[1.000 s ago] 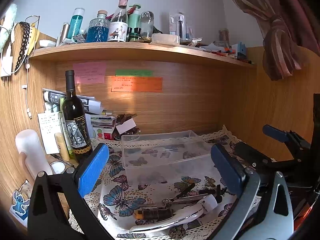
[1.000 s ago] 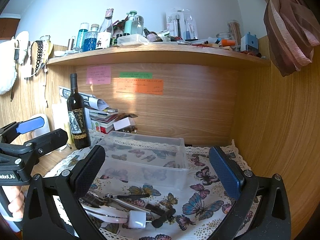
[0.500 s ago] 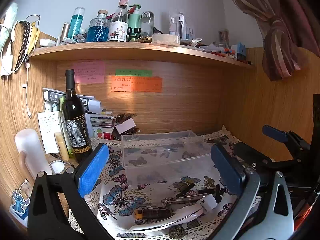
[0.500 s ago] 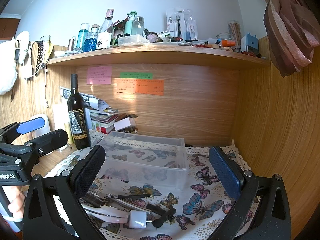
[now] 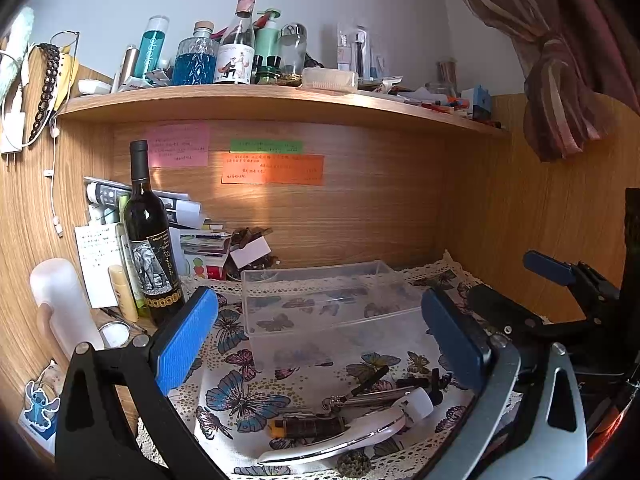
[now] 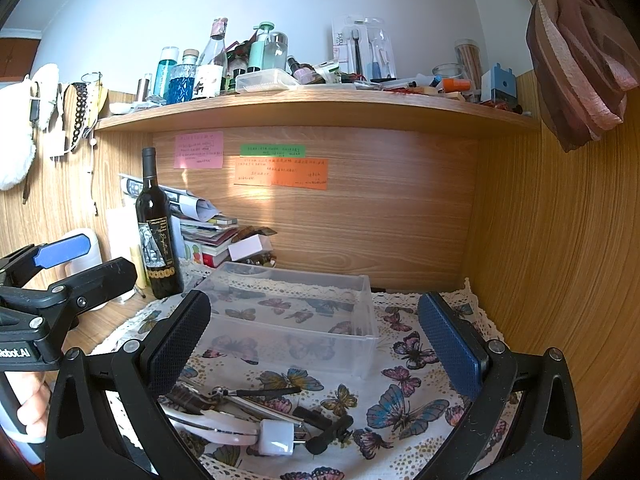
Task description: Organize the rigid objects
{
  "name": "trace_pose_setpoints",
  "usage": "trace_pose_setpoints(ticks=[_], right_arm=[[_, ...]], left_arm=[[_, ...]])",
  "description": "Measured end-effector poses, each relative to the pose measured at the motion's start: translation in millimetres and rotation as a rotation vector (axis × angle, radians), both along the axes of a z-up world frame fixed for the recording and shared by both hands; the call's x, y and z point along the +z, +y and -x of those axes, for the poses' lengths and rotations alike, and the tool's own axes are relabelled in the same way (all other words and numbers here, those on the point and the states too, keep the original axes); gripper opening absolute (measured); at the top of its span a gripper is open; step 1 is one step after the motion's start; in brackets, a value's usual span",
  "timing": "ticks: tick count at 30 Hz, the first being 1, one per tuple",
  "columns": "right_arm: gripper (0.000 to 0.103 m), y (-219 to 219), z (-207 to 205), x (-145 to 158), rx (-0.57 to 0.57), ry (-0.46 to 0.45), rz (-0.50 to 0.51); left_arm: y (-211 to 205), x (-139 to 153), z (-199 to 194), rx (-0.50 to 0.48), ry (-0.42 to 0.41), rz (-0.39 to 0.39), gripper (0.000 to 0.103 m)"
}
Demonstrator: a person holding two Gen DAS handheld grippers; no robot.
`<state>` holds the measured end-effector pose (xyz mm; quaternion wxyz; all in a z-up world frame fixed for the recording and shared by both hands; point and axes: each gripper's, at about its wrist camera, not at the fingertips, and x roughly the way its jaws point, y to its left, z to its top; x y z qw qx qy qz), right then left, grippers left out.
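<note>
left tongs (image 5: pixel 320 336) wide open, right tongs (image 6: pixel 316 340) likewise

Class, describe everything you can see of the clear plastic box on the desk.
The box is a clear, lidless rectangular plastic tub. It looks empty; the butterfly cloth it sits on shows through its walls. It stands upright, behind the pile of small tools and right of the wine bottle. Neither gripper touches it.

Home desk nook, wood shelf (image 6: pixel 320 110) w/ toiletries, sticky notes (image 6: pixel 280 172), wine bottle (image 6: pixel 157 232), butterfly cloth (image 6: pixel 400 384)
</note>
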<state>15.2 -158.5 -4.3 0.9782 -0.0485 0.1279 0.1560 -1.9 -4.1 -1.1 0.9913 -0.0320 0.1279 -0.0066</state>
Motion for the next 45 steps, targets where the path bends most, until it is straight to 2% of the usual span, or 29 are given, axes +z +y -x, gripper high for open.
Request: trace_pose_setpoints(ticks=[13,14,15,17,19,21,27,37,45], right_arm=[[0.103,-4.0,-2.8,-1.2,-0.01,0.004,-0.003],[0.103,-6.0,-5.0,-3.3,-0.015,0.014,-0.004],[0.103,-8.4,-6.9,-6.0,-0.021,0.023,-0.004],[0.102,-13.3,-11.4,-12.7,-0.029,0.05,0.0],[0.097,-17.6,-18.2,-21.5,-0.039,0.095,0.01],[0.089,-21.8,-21.8,-29.3,-0.04,0.13,0.016],[0.079,-31.4,-31.6,-50.5,-0.038,0.233,0.023],[0.069,-32.6,-29.2,-79.4,0.002,0.342,0.044],[0.069,-37.0,-28.1,-99.5,0.015,0.417,0.053]], left_arm=[[6.0,-3.4,-3.3,-0.008,0.006,0.012,0.103],[8.1,-5.1,-4.3,-0.007,0.012,0.015,0.099],[9.9,-7.1,-5.3,-0.007,0.02,0.016,0.09],[13.7,-13.7,-9.7,0.0,0.058,0.01,0.082],[18.4,-23.8,-14.7,0.001,0.102,0.014,0.079],[21.5,-34.2,-18.2,-0.002,0.144,0.016,0.07],[18.4,-66.6,-29.6,-0.036,0.272,0.022,0.057],[-1.6,-102.6,-24.5,-0.119,0.402,0.028,0.056],[-34.9,-119.0,-41.2,-0.23,0.47,-0.032,0.057]])
